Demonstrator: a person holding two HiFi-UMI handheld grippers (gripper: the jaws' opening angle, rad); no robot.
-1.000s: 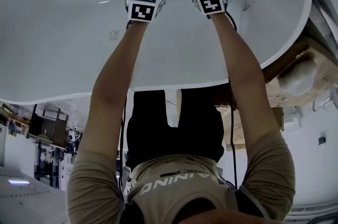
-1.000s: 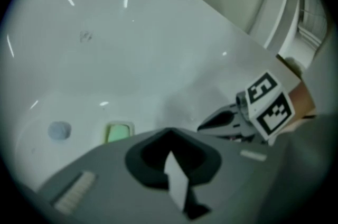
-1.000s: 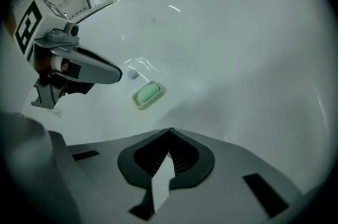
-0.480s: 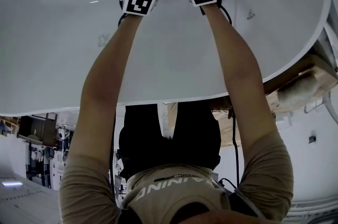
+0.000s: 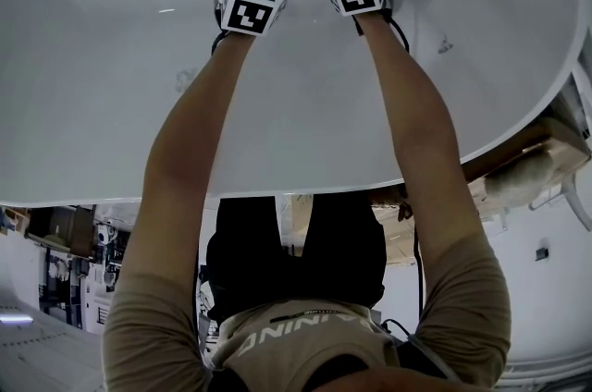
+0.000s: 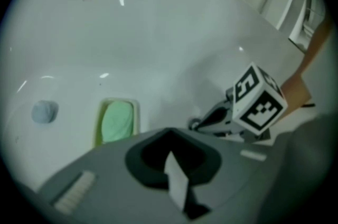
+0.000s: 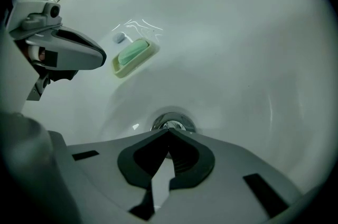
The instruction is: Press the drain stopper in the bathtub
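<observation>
Vs 0.5 s ago: both grippers shown slightly lower in head view, R tip kept at drain. R gripper (image 7: 169, 134): jaws shut, nothing held, tips at chrome drain stopper (image 7: 178, 121) on bathtub (image 5: 481, 2) floor; contact not confirmable. L gripper (image 6: 169, 133): jaws shut, empty, held just beside R. Green soap (image 7: 132, 52) in dish (image 7: 122, 71) seen beyond drain, apart.

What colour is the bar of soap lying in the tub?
The soap is pale green; clearest in the right gripper view.
</observation>
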